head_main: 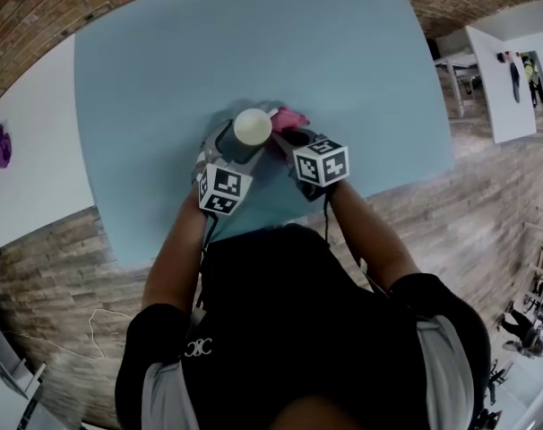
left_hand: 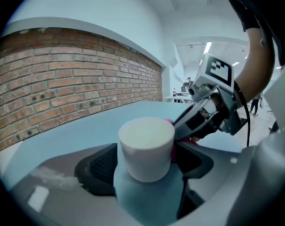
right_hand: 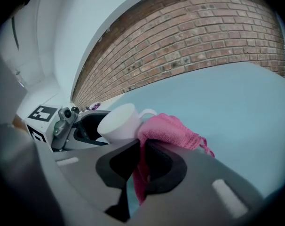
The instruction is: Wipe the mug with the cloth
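Note:
A white mug point(head_main: 252, 126) stands on the light blue table point(head_main: 343, 52) near its front edge. My left gripper point(head_main: 243, 141) is open around the mug point(left_hand: 146, 135), its dark pads point(left_hand: 102, 161) close beside its walls. I see no pressing contact. A pink cloth point(right_hand: 170, 128) is pinched in my right gripper point(right_hand: 142, 160), which is shut on it. The cloth point(head_main: 289, 117) lies bunched against the mug's right side, by the handle point(right_hand: 146, 112). In the left gripper view the right gripper point(left_hand: 185, 128) reaches in from the right, with the cloth point(left_hand: 169, 123) showing behind the mug.
The table's front edge point(head_main: 254, 231) runs just below both grippers, against the person's body. A brick-patterned floor surrounds the table. A white board point(head_main: 21, 168) with a purple mark lies at left. White tables point(head_main: 509, 70) stand at far right.

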A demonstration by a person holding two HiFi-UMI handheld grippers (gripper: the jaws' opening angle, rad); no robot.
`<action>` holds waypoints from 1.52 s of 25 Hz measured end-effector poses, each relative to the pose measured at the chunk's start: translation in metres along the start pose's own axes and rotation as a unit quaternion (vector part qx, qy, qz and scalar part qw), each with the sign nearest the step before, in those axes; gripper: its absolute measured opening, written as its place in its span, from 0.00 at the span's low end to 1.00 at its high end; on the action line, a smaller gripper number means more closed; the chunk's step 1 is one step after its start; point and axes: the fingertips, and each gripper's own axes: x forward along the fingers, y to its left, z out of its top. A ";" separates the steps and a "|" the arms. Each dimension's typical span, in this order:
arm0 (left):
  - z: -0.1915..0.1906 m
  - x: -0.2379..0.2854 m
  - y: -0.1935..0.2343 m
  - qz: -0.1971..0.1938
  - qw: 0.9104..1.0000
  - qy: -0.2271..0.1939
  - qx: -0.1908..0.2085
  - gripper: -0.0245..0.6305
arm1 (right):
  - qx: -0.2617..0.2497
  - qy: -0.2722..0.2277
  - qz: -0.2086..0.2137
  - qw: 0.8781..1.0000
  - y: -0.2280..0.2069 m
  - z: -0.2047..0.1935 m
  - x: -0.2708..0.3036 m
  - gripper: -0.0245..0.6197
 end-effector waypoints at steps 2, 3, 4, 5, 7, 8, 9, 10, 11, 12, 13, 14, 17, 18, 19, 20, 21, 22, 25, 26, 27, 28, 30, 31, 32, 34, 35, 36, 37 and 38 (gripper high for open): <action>-0.002 0.002 -0.002 -0.001 1.000 0.004 0.008 0.66 | -0.003 0.004 0.000 1.000 0.002 -0.002 0.002 0.10; -0.003 0.002 -0.001 0.001 1.000 0.006 0.013 0.66 | -0.006 0.006 -0.001 1.000 0.003 -0.003 0.003 0.10; -0.003 0.002 0.000 0.003 1.000 0.008 0.018 0.63 | -0.011 0.008 -0.002 1.000 0.005 -0.003 0.002 0.10; -0.004 0.002 0.001 0.004 1.000 0.009 0.021 0.61 | -0.015 0.008 -0.002 1.000 0.007 -0.001 0.000 0.10; -0.004 0.001 0.001 0.001 1.000 0.010 0.023 0.61 | -0.011 -0.009 0.005 1.000 0.011 0.008 -0.007 0.10; -0.004 0.001 0.001 -0.002 1.000 0.009 0.023 0.61 | 0.003 -0.026 0.012 1.000 0.012 0.016 -0.012 0.10; -0.004 0.001 0.000 -0.005 1.000 0.009 0.023 0.61 | 0.023 -0.047 0.021 0.998 0.012 0.024 -0.017 0.10; -0.004 0.001 -0.001 -0.009 1.000 0.008 0.024 0.60 | 0.040 -0.067 0.030 0.997 0.012 0.033 -0.022 0.10; -0.004 0.001 -0.001 -0.013 1.000 0.008 0.026 0.60 | 0.046 -0.083 0.036 0.995 0.013 0.041 -0.026 0.10; -0.004 0.001 -0.002 -0.018 0.999 0.009 0.028 0.60 | 0.039 -0.094 0.039 0.994 0.015 0.048 -0.029 0.10; -0.004 0.001 -0.002 -0.023 0.999 0.012 0.031 0.60 | 0.021 -0.100 0.040 0.994 0.018 0.054 -0.032 0.10; -0.004 0.001 -0.003 -0.029 0.999 0.014 0.034 0.60 | 0.000 -0.102 0.040 0.994 0.022 0.059 -0.034 0.10; -0.004 0.000 -0.004 -0.053 0.997 0.019 0.049 0.60 | -0.055 -0.082 0.019 0.995 0.024 0.066 -0.034 0.10; -0.004 0.000 -0.004 -0.060 0.997 0.019 0.054 0.60 | -0.067 -0.070 0.006 0.995 0.022 0.067 -0.031 0.10; -0.004 -0.001 -0.004 -0.066 0.996 0.019 0.059 0.60 | -0.076 -0.058 -0.006 0.995 0.019 0.069 -0.028 0.10; -0.005 -0.001 -0.003 -0.071 0.995 0.018 0.063 0.60 | -0.081 -0.047 -0.017 0.995 0.015 0.070 -0.025 0.10; -0.005 -0.001 -0.003 -0.074 0.995 0.019 0.065 0.60 | -0.086 -0.036 -0.024 0.995 0.013 0.073 -0.021 0.10; -0.005 -0.001 -0.003 -0.077 0.995 0.019 0.067 0.60 | -0.092 -0.025 -0.028 0.995 0.011 0.075 -0.018 0.10; -0.004 -0.001 -0.002 -0.083 0.994 0.020 0.072 0.59 | -0.118 0.015 -0.030 0.992 0.006 0.078 -0.009 0.10; -0.003 -0.001 -0.002 -0.085 0.993 0.020 0.075 0.59 | -0.124 0.026 -0.033 0.991 0.001 0.078 -0.006 0.10; -0.003 -0.001 -0.002 -0.088 0.993 0.020 0.079 0.59 | -0.126 0.038 -0.036 0.991 -0.006 0.078 -0.003 0.10; -0.003 -0.001 -0.001 -0.091 0.992 0.020 0.081 0.59 | -0.123 0.050 -0.040 0.990 -0.013 0.075 0.000 0.10; -0.005 -0.001 -0.001 -0.093 0.992 0.022 0.082 0.59 | -0.107 0.071 -0.036 0.991 -0.027 0.069 0.006 0.10; -0.005 -0.001 -0.001 -0.093 0.992 0.023 0.081 0.59 | -0.094 0.079 -0.031 0.992 -0.032 0.066 0.009 0.10; -0.005 -0.002 0.000 -0.091 0.992 0.023 0.080 0.60 | -0.080 0.084 -0.026 0.993 -0.037 0.063 0.012 0.10; -0.005 -0.002 0.000 -0.087 0.993 0.024 0.076 0.60 | -0.047 0.094 -0.017 0.994 -0.045 0.054 0.017 0.10; -0.005 -0.003 0.000 -0.085 0.993 0.025 0.075 0.60 | -0.029 0.095 -0.012 0.995 -0.047 0.048 0.020 0.10; -0.006 -0.003 0.000 -0.082 0.994 0.026 0.073 0.60 | -0.008 0.092 -0.007 0.996 -0.049 0.044 0.022 0.10; -0.006 -0.003 0.000 -0.078 0.994 0.029 0.070 0.60 | 0.016 0.082 -0.001 0.997 -0.049 0.041 0.023 0.10; -0.006 -0.004 0.000 -0.074 0.995 0.031 0.066 0.60 | 0.048 0.066 0.009 0.997 -0.050 0.040 0.024 0.10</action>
